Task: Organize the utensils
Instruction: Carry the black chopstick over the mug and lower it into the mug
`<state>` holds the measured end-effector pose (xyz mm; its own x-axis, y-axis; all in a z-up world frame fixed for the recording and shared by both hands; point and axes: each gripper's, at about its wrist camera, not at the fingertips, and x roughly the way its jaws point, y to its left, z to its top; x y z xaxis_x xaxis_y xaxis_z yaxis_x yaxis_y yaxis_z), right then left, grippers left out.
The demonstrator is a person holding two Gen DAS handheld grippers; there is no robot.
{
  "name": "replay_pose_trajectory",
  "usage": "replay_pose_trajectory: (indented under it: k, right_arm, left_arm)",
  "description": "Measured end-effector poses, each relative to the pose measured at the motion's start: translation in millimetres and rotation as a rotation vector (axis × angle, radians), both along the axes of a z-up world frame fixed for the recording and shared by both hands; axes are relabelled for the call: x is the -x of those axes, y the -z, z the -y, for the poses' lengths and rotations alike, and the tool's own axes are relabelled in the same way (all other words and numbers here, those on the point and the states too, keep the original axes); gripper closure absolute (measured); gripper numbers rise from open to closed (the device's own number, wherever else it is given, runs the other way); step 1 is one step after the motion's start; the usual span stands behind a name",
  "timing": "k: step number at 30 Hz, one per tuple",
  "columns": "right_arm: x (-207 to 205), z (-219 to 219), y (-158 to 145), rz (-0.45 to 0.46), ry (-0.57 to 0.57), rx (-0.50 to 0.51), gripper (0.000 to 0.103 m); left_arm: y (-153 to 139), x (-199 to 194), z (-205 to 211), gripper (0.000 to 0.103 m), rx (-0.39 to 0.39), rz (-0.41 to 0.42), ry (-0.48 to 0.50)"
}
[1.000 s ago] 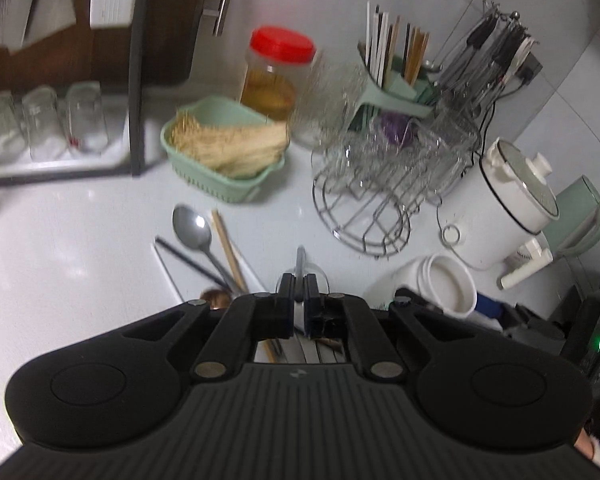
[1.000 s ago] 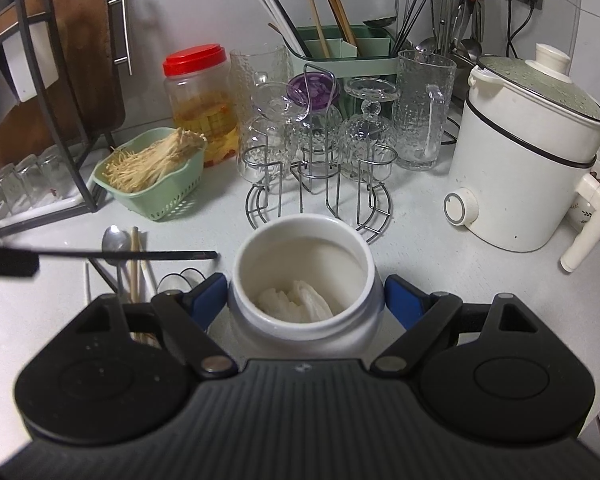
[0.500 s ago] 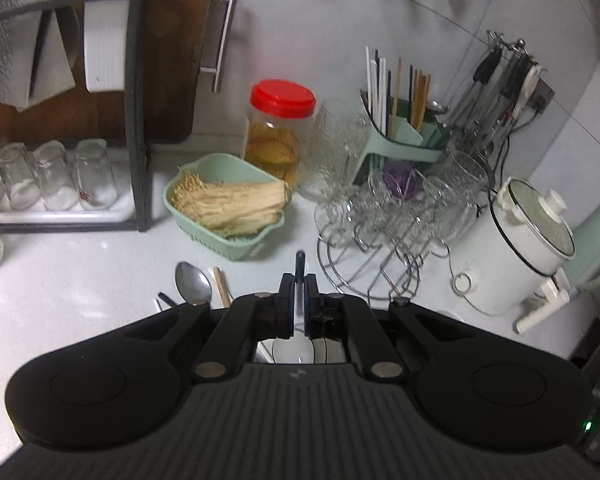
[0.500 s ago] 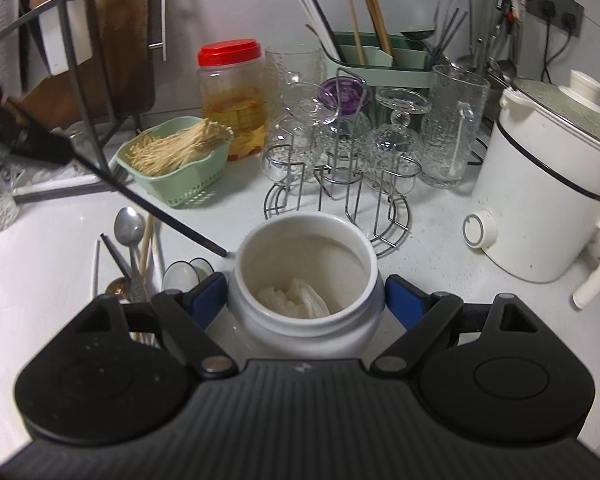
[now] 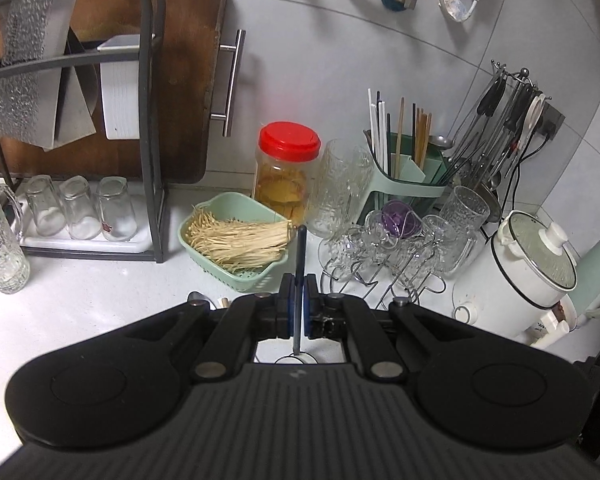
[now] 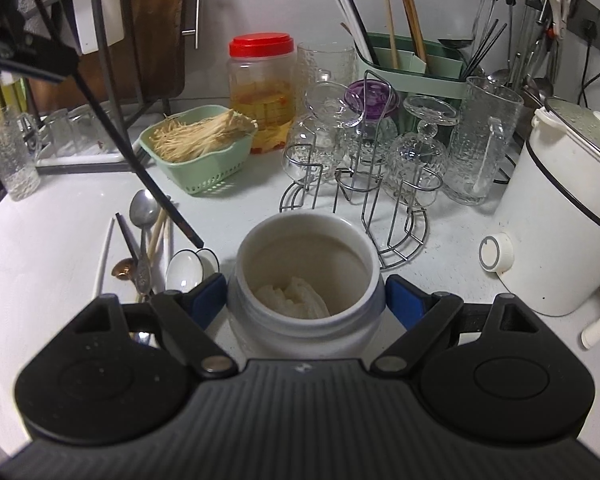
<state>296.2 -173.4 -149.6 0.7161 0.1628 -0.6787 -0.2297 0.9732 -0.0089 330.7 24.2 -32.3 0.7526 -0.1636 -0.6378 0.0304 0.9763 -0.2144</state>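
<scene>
My left gripper (image 5: 299, 306) is shut on a black chopstick (image 5: 299, 256), which pokes up past the pads. In the right wrist view the same gripper (image 6: 8, 52) hovers at the upper left, and the chopstick (image 6: 140, 172) slants down to the right, its tip above the counter. More utensils lie below it: a metal spoon (image 6: 142, 208), pale chopsticks (image 6: 156, 236), a small copper spoon (image 6: 123, 270) and white ceramic spoons (image 6: 184, 272). My right gripper (image 6: 304, 286) is shut on a white open jar (image 6: 306, 320) with a blue pad on each side. A green utensil holder (image 6: 412, 72) stands at the back.
A green basket of thin noodles (image 6: 196, 148), a red-lidded jar (image 6: 262, 92), and a wire rack of glasses (image 6: 364, 148) stand behind the jar. A white cooker (image 6: 560, 208) sits at the right. A dish rack with a cutting board (image 5: 100, 92) is at the left.
My left gripper has risen with the black chopstick, which swung from lying level to slanting steeply. The right gripper stays on the jar with only a slight roll.
</scene>
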Motion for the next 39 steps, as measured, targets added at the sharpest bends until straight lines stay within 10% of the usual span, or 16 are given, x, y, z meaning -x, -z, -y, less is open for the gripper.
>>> replay_pose_trajectory:
  k: [27,39]
  right_arm:
    - [-11,5,-3,-0.058,-0.079,0.003,0.015]
    - [-10,8,-2,-0.03,-0.106,-0.008,0.015]
  left_arm:
    - [-110,-5,47,0.099,0.016,0.044,0.103]
    - [-92,-20,74,0.099,-0.003,-0.037,0.226]
